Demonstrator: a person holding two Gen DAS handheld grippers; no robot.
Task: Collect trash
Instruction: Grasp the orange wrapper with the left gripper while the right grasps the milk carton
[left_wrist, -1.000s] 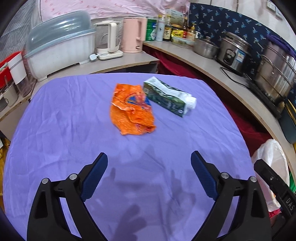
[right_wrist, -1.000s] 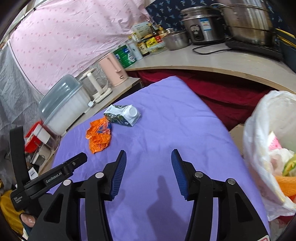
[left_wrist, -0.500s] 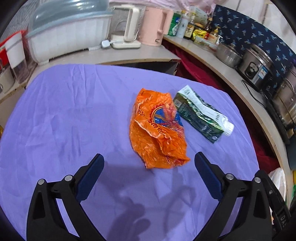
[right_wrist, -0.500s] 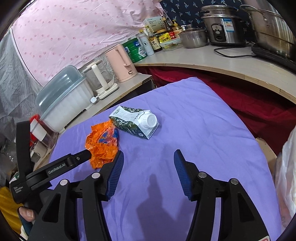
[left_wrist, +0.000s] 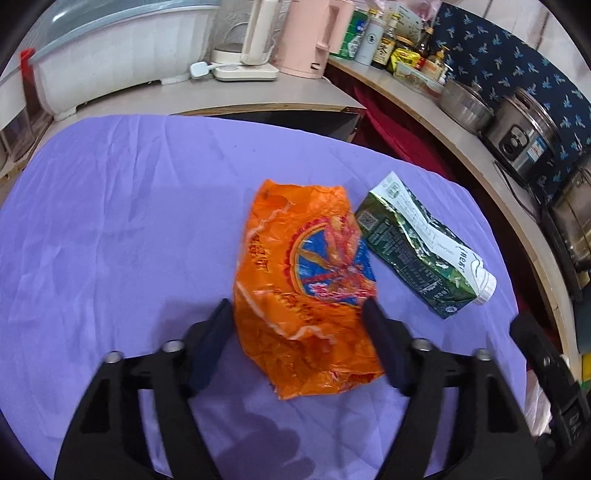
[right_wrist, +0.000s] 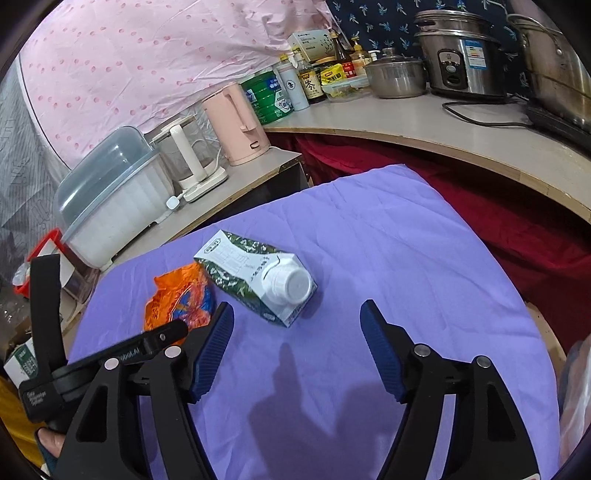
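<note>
Two grippers angled down: left gripper (left_wrist: 297, 314) closing round orange wrapper (left_wrist: 303, 280), right gripper (right_wrist: 297, 317) spread nr carton (right_wrist: 258, 277).

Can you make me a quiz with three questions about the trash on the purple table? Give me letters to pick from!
1. Where is the orange wrapper? A between the left tool's fingers; B on the counter; C in a bowl.
2. How many trash pieces lie on the purple cloth? A one; B two; C five.
3. The carton is: A standing; B lying on its side; C held up.

Answers: 1 A, fingers flank it. 2 B, wrapper and carton. 3 B, its cap points sideways.
</note>
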